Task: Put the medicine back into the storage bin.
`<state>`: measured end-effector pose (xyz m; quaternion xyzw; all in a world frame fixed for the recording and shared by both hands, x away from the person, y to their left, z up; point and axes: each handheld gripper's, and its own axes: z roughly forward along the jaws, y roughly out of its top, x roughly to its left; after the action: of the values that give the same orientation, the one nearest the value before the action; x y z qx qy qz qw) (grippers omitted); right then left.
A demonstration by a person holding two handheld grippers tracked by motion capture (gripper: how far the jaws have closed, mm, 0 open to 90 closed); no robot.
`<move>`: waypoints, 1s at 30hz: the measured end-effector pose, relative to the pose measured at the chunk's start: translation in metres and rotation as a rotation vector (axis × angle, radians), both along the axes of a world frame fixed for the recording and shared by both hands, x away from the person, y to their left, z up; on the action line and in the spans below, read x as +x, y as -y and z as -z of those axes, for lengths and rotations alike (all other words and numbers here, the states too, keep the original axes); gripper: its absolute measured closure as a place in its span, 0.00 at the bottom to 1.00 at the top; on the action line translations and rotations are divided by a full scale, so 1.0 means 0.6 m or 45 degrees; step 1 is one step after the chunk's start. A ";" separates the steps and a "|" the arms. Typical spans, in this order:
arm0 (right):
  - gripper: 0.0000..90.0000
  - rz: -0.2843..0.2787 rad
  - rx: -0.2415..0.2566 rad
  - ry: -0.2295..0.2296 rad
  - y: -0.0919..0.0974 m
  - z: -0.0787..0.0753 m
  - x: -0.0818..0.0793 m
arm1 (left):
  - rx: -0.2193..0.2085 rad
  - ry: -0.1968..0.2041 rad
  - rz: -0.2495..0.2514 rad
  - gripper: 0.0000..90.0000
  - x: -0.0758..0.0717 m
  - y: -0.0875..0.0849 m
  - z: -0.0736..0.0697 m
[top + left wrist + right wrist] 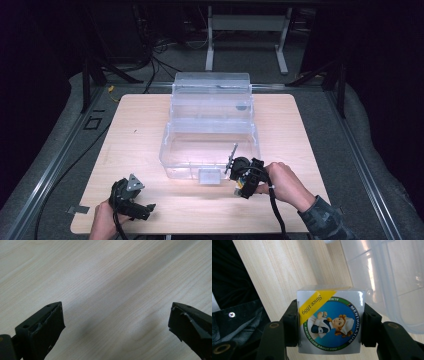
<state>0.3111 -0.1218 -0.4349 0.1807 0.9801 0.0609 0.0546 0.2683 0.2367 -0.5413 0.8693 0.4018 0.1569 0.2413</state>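
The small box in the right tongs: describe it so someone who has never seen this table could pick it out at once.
Start at the clear plastic bin in the middle of the wooden table; by its front right corner are the right tongs. Clamped between them is a small white box. Its face bears a round blue Mentholatum picture of a nurse and a yellow corner band reading "Since 1889".

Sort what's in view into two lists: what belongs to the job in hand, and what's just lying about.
In the job:
- Mentholatum box, clamped in the right claw
- clear plastic bin, open, beside that claw

Lying about:
- left claw, open over bare wooden table
- white frame legs on the floor behind the table
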 end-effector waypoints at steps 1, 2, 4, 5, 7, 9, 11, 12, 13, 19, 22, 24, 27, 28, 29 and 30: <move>0.51 0.003 -0.001 0.002 0.001 -0.002 0.000 | -0.001 -0.002 -0.003 0.00 0.000 0.000 0.000; 0.51 0.002 -0.002 0.002 0.001 -0.003 0.001 | 0.002 0.001 -0.006 0.00 0.000 0.001 0.001; 0.51 0.004 0.006 0.010 0.004 -0.011 0.000 | 0.006 -0.001 -0.005 0.00 0.000 0.000 0.001; 0.51 0.004 0.006 0.010 0.004 -0.011 0.000 | 0.005 -0.002 -0.006 0.00 0.000 0.000 0.001; 0.51 0.008 0.008 0.007 0.006 -0.015 0.000 | 0.007 -0.004 -0.001 0.00 0.000 0.001 0.001; 0.51 0.020 0.003 0.015 0.007 -0.018 -0.001 | 0.009 -0.004 0.004 0.00 -0.001 0.002 0.000; 0.51 0.014 0.001 0.022 0.009 -0.021 0.000 | 0.006 0.004 -0.003 0.00 -0.001 0.002 0.001; 0.51 0.019 -0.002 0.017 0.010 -0.023 0.000 | 0.005 0.003 -0.002 0.00 -0.001 0.002 0.000; 0.51 0.019 -0.004 0.015 0.010 -0.024 0.000 | 0.004 0.003 -0.003 0.00 -0.001 0.002 0.000; 0.51 0.021 -0.012 0.025 0.016 -0.032 0.002 | 0.018 -0.002 0.001 0.01 -0.001 0.002 0.001; 0.51 0.021 -0.022 0.037 0.019 -0.042 0.004 | 0.020 0.001 0.000 0.01 -0.001 0.002 0.000; 0.51 0.025 -0.014 0.045 0.019 -0.043 0.004 | 0.018 0.003 -0.001 0.01 -0.001 0.002 0.000; 0.51 0.035 -0.012 0.043 0.022 -0.049 0.005 | 0.015 0.005 -0.001 0.01 -0.001 0.002 0.000; 0.51 0.029 -0.015 0.049 0.023 -0.051 0.006 | 0.015 0.004 0.000 0.01 -0.001 0.002 0.000; 0.51 0.035 -0.018 0.047 0.024 -0.053 0.006 | 0.013 0.003 0.003 0.01 -0.001 0.002 0.001; 0.51 0.034 -0.020 0.050 0.024 -0.054 0.007 | 0.012 0.003 0.005 0.01 -0.001 0.003 0.001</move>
<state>0.3150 -0.1365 -0.4025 0.1921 0.9768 0.0559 0.0759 0.2679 0.2352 -0.5417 0.8711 0.3989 0.1594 0.2380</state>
